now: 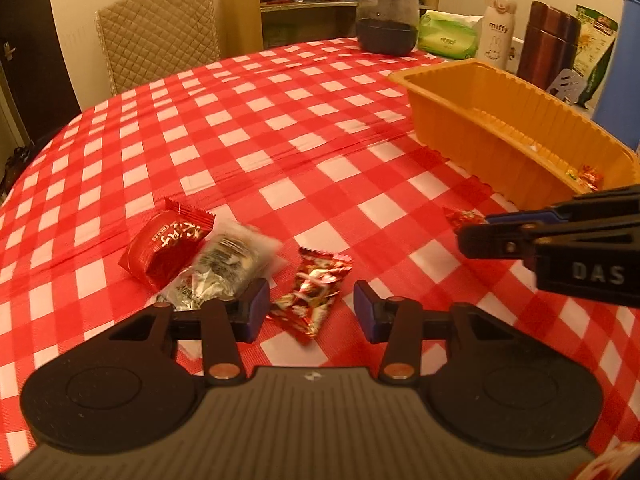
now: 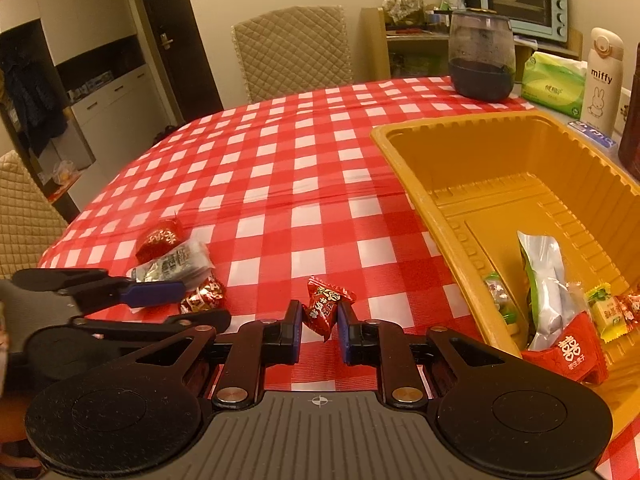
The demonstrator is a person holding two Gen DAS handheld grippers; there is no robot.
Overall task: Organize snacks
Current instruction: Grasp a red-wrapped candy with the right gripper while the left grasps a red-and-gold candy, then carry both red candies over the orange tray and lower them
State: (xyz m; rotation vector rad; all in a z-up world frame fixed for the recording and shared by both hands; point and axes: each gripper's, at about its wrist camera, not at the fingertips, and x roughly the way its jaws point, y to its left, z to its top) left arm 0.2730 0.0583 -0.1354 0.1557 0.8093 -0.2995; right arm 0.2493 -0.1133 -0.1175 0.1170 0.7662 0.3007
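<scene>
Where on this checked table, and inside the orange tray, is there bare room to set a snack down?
The far half of the orange plastic tray is bare; its near corner is crowded with wrapped snacks. The red-and-white checked tablecloth lies bare between the tray, the dark glass jar and the quilted chair. Near the left gripper wrappers cluster.

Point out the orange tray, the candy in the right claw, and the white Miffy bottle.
Orange tray [image 2: 404, 160], right wrist view, near rim.
Candy [image 2: 324, 308], right wrist view, wrapper middle.
Miffy bottle [image 2: 602, 92], right wrist view, body.
</scene>
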